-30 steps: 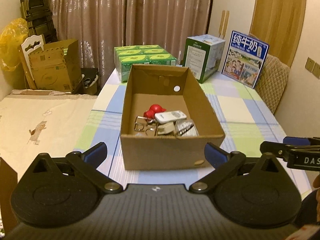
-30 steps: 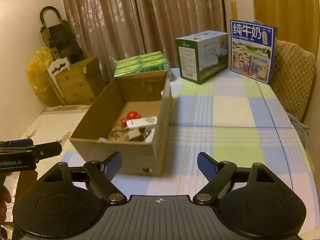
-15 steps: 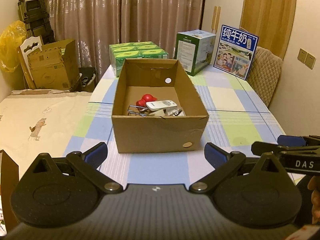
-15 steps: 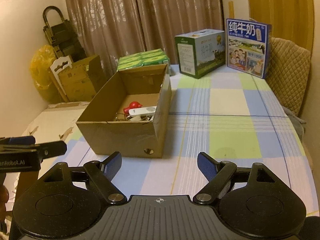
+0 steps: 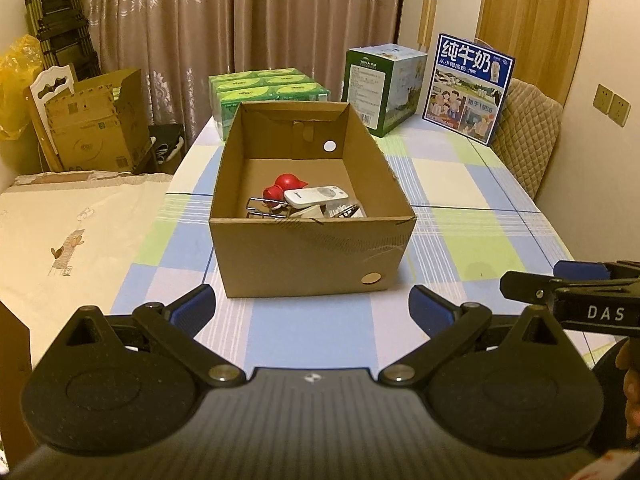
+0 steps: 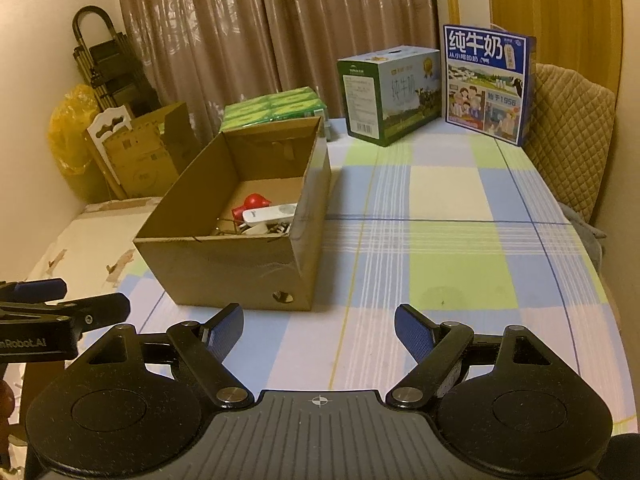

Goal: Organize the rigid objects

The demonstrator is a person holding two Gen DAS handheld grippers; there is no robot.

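Cardboard box [image 5: 312, 256] sat on the checked table [image 5: 460, 248], open top up, long axis running away from the left camera toward the curtain; in the right view it lay to the left, turned slightly; inside, bunched at the near end: a red toy [image 5: 282, 188], a white remote [image 5: 316, 196] lying flat across the box with its long axis roughly left-right, wire clips [image 5: 264, 210] beside and under them; what lay below the remote was too hidden to name

Left hand-held gripper [image 5: 312, 310] stood wide, nothing between its blue pads, short of the box's near wall; right hand-held gripper [image 6: 319, 328] likewise wide and empty, over bare tablecloth to the right of the box

Handling, judged: all pieces looked small, light, stiff; remote smooth plastic, likely slippery, best pinched across its narrow width near mid-length; red toy rounded, may roll out of a pinch; wire clips thin, apt to tangle and lift together; box walls tall, so reach from above, not from the side
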